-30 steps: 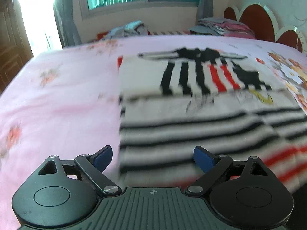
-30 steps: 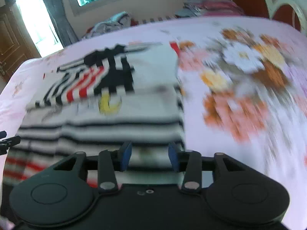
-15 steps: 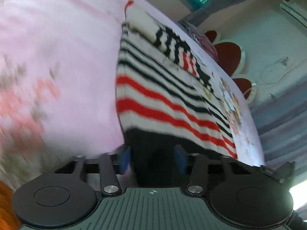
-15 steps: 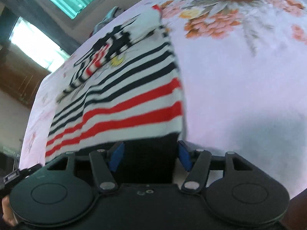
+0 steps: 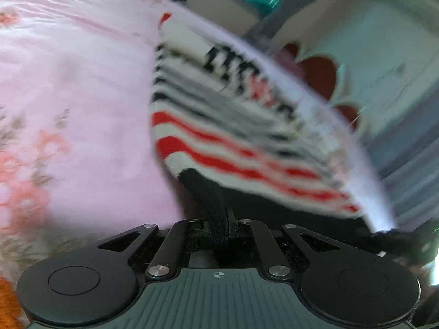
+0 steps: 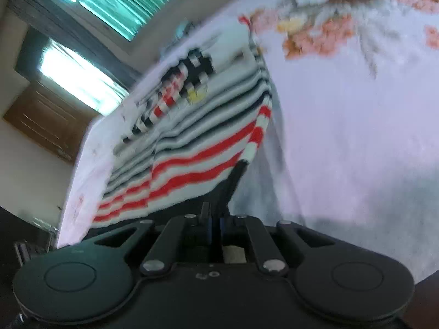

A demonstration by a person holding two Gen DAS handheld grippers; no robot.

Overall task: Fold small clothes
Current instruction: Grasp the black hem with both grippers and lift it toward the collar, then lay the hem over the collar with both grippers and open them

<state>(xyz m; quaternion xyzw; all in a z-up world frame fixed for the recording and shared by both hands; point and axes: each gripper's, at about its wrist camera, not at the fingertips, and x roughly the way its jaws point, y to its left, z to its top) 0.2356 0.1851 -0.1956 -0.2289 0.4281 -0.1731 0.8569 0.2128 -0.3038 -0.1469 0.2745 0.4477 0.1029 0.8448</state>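
Note:
A small striped knit garment (image 5: 236,137), white with black and red stripes and a black hem, lies on the pink bed sheet (image 5: 76,87). My left gripper (image 5: 219,227) is shut on the left corner of its black hem. My right gripper (image 6: 215,224) is shut on the right corner of the hem of the same garment (image 6: 192,142). Both hem corners are lifted off the sheet. The far end of the garment, with a black and red block pattern, still rests on the bed.
The floral pink sheet (image 6: 356,109) spreads to the right. A red scalloped headboard (image 5: 321,71) stands beyond the bed. A window with green blinds (image 6: 123,2) and a wooden door (image 6: 46,120) are at the far wall.
Both grippers went from open around the hem to shut on its corners. The hem has risen off the sheet and both views have tilted.

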